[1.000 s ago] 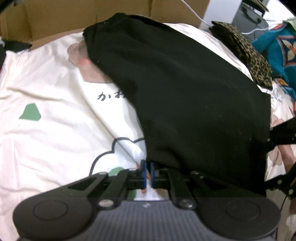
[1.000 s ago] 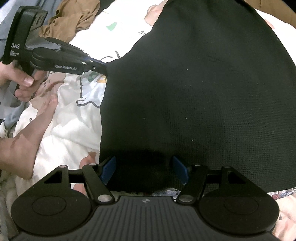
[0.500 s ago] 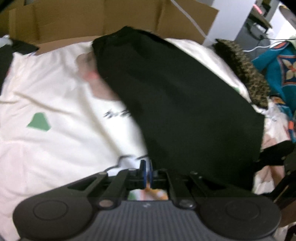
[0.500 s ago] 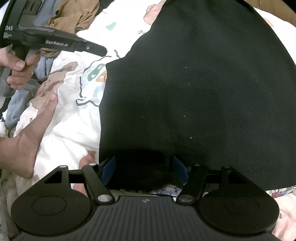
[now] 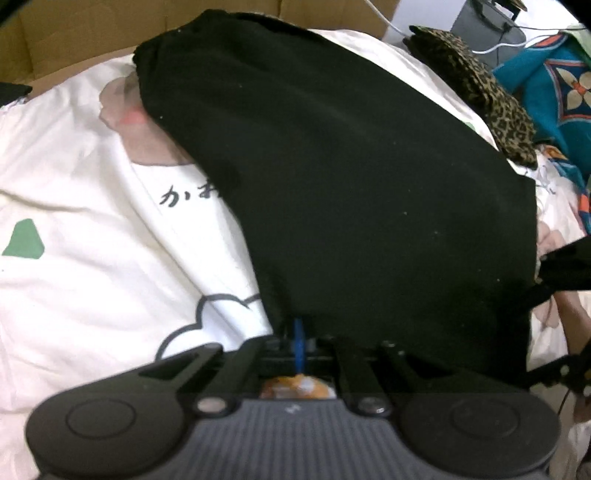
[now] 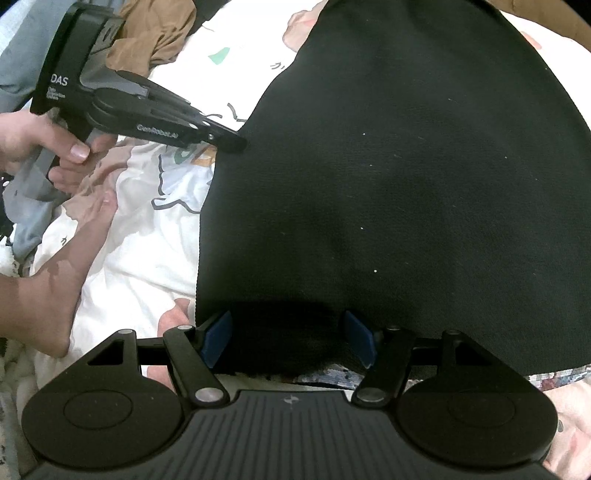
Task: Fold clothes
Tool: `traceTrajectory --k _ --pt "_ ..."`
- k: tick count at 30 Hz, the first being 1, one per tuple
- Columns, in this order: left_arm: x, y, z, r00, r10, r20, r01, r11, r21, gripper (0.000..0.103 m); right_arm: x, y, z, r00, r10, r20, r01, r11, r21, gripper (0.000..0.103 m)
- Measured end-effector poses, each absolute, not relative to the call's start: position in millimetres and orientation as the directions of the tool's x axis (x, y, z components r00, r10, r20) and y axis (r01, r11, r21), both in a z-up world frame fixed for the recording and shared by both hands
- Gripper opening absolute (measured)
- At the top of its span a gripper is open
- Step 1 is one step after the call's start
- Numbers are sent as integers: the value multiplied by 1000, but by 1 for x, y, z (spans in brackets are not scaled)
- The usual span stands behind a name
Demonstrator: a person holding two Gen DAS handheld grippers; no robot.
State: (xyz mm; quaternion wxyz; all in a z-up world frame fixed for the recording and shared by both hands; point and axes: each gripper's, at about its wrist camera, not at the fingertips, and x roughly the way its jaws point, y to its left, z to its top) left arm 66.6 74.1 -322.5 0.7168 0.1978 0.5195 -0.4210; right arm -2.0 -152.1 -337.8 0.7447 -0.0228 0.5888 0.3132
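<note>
A black knit garment (image 5: 351,177) lies spread flat on a white printed sheet (image 5: 92,258); it also fills the right wrist view (image 6: 388,184). My left gripper (image 5: 297,338) is shut, its blue pads together at the garment's near left corner; whether cloth is pinched I cannot tell. In the right wrist view it (image 6: 236,142) touches the garment's left edge. My right gripper (image 6: 288,339) is open, its blue pads apart over the garment's near hem, not closed on it.
A leopard-print cloth (image 5: 480,88) and a teal patterned fabric (image 5: 554,92) lie at the far right. Cardboard (image 5: 74,33) stands behind the bed. A brown garment (image 6: 155,33) and grey clothing (image 6: 22,44) lie at the left. A bare forearm (image 6: 44,288) rests on the sheet.
The left gripper lifted away from the garment's left corner half a second ago and has come back down to it. The right gripper has stayed open at the hem.
</note>
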Motion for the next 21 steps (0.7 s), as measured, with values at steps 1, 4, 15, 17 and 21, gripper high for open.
traceTrajectory --k 1,4,15,17,21 --pt "68 74 -321 119 -387 -914 807 574 -138 2 -2 -153 -337 112 440 -891 -491 804 335 72" --pt "72 79 -312 141 -378 -915 800 588 -119 5 -3 -156 -336 116 440 -890 -483 808 337 72" --pt "76 69 -295 144 -461 -876 776 602 -189 12 19 -195 -319 266 392 -881 -361 888 286 72" --pt "69 59 -297 124 -472 -873 789 580 -201 14 27 -205 -319 302 359 -883 -325 910 259 72" --pt "53 41 -305 81 -476 -876 813 540 -218 16 42 -234 -316 400 264 -878 -239 955 178 72"
